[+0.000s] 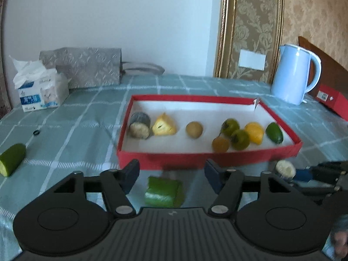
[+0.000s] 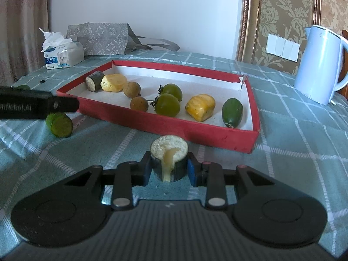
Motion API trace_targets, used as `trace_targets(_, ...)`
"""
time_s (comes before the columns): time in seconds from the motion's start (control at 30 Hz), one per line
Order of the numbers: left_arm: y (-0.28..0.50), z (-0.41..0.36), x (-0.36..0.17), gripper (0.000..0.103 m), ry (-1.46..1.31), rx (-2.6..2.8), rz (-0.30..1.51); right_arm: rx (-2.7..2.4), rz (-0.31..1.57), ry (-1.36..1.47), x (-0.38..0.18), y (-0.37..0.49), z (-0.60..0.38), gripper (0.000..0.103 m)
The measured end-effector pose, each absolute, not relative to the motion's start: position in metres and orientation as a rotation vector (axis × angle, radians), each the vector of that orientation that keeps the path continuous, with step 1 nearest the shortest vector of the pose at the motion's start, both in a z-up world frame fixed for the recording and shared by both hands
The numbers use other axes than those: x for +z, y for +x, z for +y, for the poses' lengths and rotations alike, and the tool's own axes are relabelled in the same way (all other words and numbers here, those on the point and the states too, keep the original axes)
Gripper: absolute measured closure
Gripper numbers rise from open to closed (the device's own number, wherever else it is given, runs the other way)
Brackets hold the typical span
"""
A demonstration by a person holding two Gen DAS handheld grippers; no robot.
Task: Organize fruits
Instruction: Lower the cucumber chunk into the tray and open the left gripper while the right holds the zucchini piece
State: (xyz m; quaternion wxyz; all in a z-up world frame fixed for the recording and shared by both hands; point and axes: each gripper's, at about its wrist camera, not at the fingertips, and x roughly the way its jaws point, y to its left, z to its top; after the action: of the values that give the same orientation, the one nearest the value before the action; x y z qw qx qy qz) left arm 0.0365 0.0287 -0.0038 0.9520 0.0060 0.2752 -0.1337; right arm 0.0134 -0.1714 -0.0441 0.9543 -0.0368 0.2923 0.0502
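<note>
A red tray (image 1: 208, 158) (image 2: 195, 128) with a white floor holds several fruit pieces: a dark sugarcane chunk (image 1: 139, 125), yellow pieces, brown round fruits, green tomatoes (image 2: 167, 104) and a small green cucumber (image 2: 232, 111). My left gripper (image 1: 171, 176) is open above a green cucumber piece (image 1: 163, 191) on the cloth in front of the tray. My right gripper (image 2: 169, 168) is shut on a dark sugarcane piece (image 2: 169, 152) with a pale cut face, just in front of the tray; it also shows in the left wrist view (image 1: 285, 168). Another green cucumber piece (image 1: 12, 159) lies at the far left.
The table has a green checked cloth (image 2: 293, 141). A pale blue kettle (image 1: 293, 74) (image 2: 319, 65) stands at the right rear. A tissue pack (image 1: 40, 91) and a grey paper bag (image 1: 87, 65) stand at the left rear. A red box (image 1: 332, 100) lies behind the kettle.
</note>
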Motion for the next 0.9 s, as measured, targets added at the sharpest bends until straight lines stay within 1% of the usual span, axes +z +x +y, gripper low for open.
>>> trace_targets(0.27,0.045,0.036,-0.016,0.037,0.068,-0.313,0.613,0.103,0.594,-0.073,-0.044,0.014,-0.171,0.072)
trace_targets(0.3,0.046,0.035,-0.018,0.038,0.078,-0.311,0.616,0.103,0.594,-0.072,-0.044,0.014,-0.171,0.072)
trace_targets(0.33,0.048,0.035,-0.020,0.041,0.087,-0.317,0.626,0.103,0.595,-0.071,-0.044,0.014,-0.171,0.072)
trace_targets(0.37,0.050,0.035,-0.022,0.048,0.084,-0.317,0.637,0.103,0.596,-0.067,-0.044,0.014,-0.171,0.072)
trace_targets(0.4,0.051,0.036,-0.023,0.053,0.078,-0.318,0.643,0.103,0.596,-0.066,-0.044,0.014,-0.172,0.072)
trace_targets(0.47,0.051,0.035,-0.024,0.056,0.087,-0.325,0.643,0.103,0.596,-0.067,-0.044,0.014,-0.172,0.072)
trace_targets(0.5,0.050,0.033,-0.024,0.062,0.093,-0.330,0.642,0.103,0.596,-0.066,-0.044,0.014,-0.172,0.072)
trace_targets(0.53,0.049,0.032,-0.024,0.066,0.097,-0.340,0.642,0.104,0.596,-0.065,-0.044,0.014,-0.172,0.072)
trace_targets(0.7,0.044,0.027,-0.023,0.068,0.119,-0.312,0.620,0.103,0.596,-0.066,-0.044,0.014,-0.172,0.072)
trace_targets(0.9,0.044,0.028,-0.002,0.068,0.067,-0.304,0.566,0.102,0.595,-0.072,-0.044,0.014,-0.172,0.072)
